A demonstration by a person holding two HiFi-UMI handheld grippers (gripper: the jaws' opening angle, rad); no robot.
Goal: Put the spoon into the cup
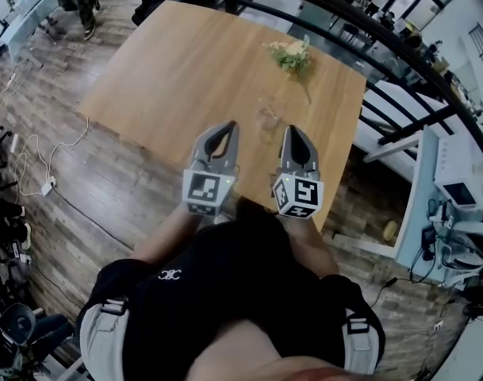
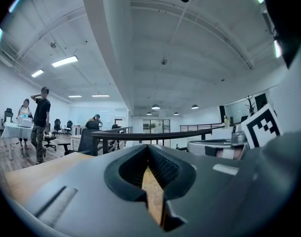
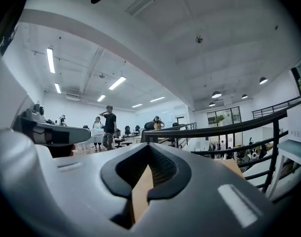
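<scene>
In the head view a clear glass cup (image 1: 267,118) stands on the wooden table (image 1: 185,70), just beyond and between my two grippers. I cannot make out the spoon for certain; a thin pale line (image 1: 306,94) lies past the cup toward the flowers. My left gripper (image 1: 228,125) is shut and empty, its tips left of the cup. My right gripper (image 1: 293,130) is also shut and empty, right of the cup. Both point level over the near table edge. In the left gripper view the left gripper (image 2: 149,147) holds nothing, and in the right gripper view the right gripper (image 3: 149,146) holds nothing.
A small bunch of flowers (image 1: 291,54) lies at the table's far side. A black railing (image 1: 400,46) runs behind and to the right of the table. People stand by desks (image 3: 107,125) across the room. Cables (image 1: 35,173) lie on the floor at left.
</scene>
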